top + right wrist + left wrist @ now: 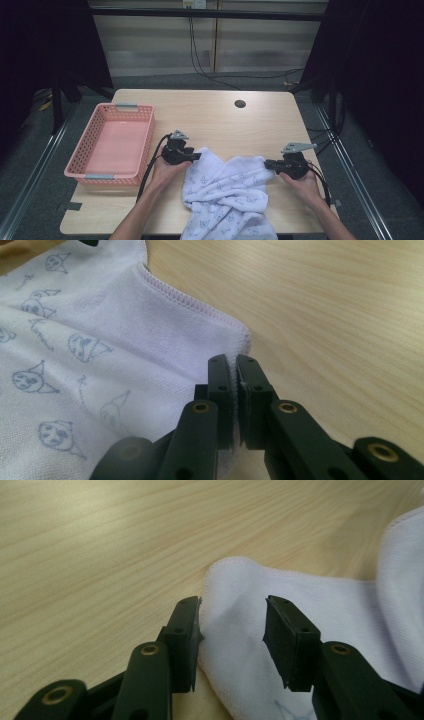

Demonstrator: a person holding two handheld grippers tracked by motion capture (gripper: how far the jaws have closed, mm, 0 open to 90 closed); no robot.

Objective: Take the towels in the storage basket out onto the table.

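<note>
Two grippers, one towel, one basket: left gripper [231, 640] has its jaws apart, a rounded white towel [227, 192] corner lying loose between them, pads not pressing; right gripper [235, 395] is clamped tight on the towel's stitched far corner. Towel is soft terry, pale cartoon print, rumpled across the wooden table [210, 112] at its near edge. Pink lattice plastic basket [145, 137], rectangular, sits at the table's left.

My right claw [235, 371] is closed on the cloth [100, 330], with a thin edge of fabric pinched between the two black jaws near the stitched corner. The cloth is white with small grey cat faces and lies on the pale wooden worktop [340, 305].
</note>
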